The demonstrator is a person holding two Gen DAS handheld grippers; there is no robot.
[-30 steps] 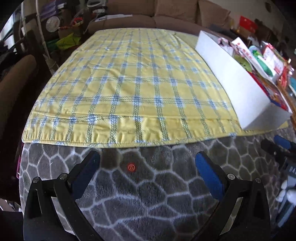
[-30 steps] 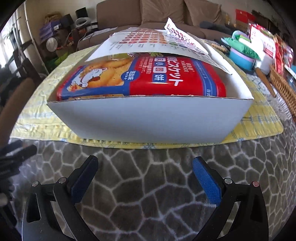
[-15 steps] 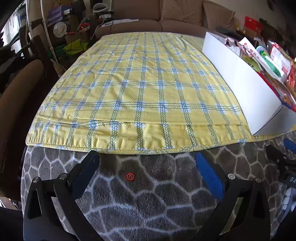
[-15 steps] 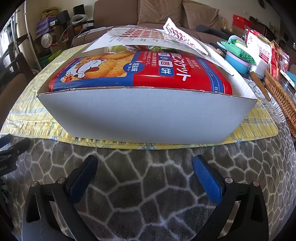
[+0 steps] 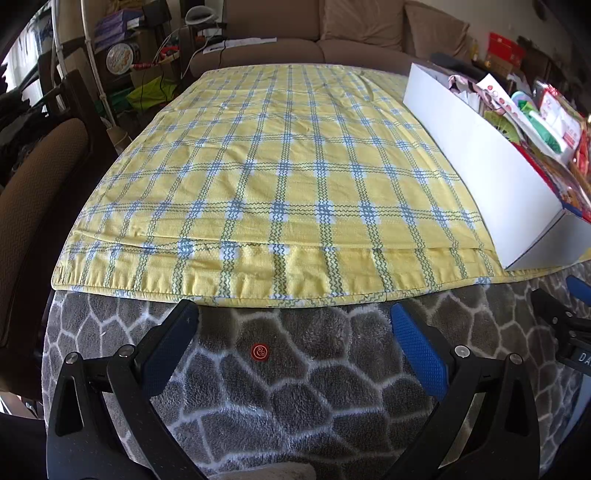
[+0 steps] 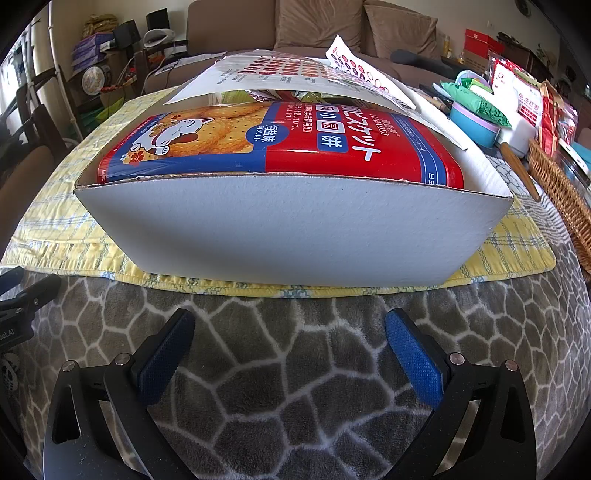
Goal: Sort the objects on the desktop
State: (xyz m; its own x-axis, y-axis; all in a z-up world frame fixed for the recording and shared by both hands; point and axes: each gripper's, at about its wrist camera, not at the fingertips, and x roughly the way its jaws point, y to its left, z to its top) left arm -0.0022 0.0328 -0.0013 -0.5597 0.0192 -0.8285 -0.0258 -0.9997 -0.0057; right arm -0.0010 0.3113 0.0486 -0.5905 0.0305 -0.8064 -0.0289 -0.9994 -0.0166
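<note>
while your left gripper (image 5: 293,325) and right gripper (image 6: 290,332) hover with fingers wide and empty, white box (image 6: 291,229) sits right on yellow cloth (image 5: 277,177).

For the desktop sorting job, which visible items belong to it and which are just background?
Job: white box, red biscuit package, sticker sheets, left tool, right tool.
Background: yellow plaid cloth, wicker basket, sofa.

We read Japanese script on the red biscuit pack (image 6: 354,144) in the box (image 6: 288,229), "DA" on the right gripper (image 5: 576,332), a smiley on a red button (image 5: 259,352).
</note>
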